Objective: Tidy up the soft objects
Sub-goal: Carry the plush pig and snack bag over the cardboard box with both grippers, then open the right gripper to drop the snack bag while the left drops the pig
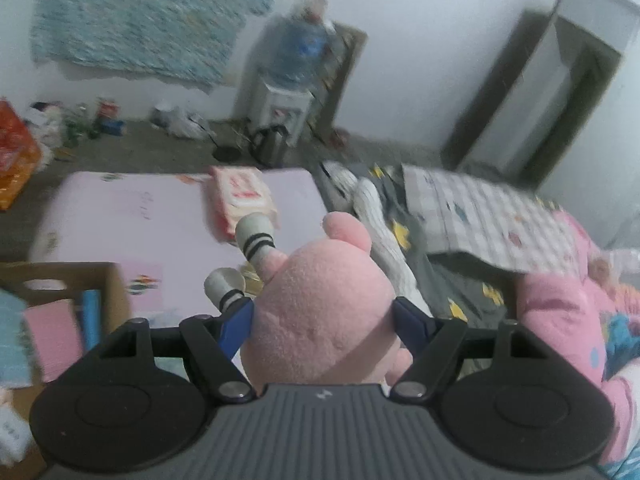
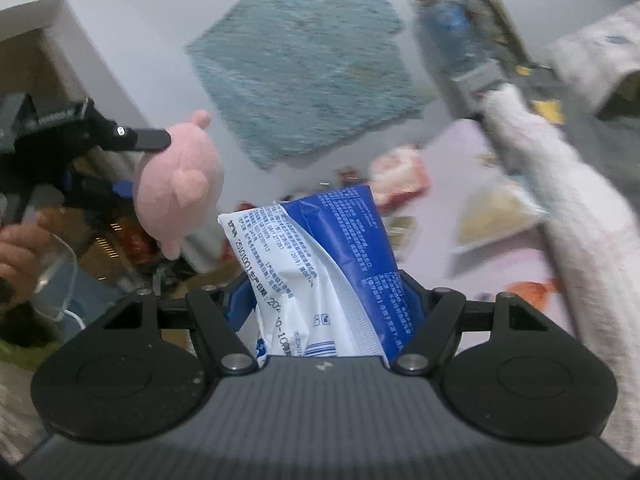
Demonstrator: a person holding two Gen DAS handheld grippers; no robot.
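Observation:
My left gripper [image 1: 324, 320] is shut on a pink plush toy [image 1: 316, 280], its blue pads pressing both sides of the round body. The toy's striped grey feet [image 1: 256, 236] stick out ahead. The right wrist view shows the same plush toy [image 2: 180, 184] in the air at the left, clamped by the left gripper [image 2: 138, 164], with a hand [image 2: 16, 248] behind it. My right gripper [image 2: 326, 300] is shut on a soft blue-and-white printed pack [image 2: 332, 248], which stands up between its fingers and looks squeezed.
Below lies a pale pink table top [image 1: 140, 216] with a red-and-white pack [image 1: 242, 196] on it. A cardboard box [image 1: 60, 280] holds pink and blue items at lower left. A checked cloth [image 1: 480, 216] and pink padded clothing [image 1: 560, 320] lie right. A water dispenser [image 1: 292, 80] and a kettle [image 1: 272, 144] stand behind.

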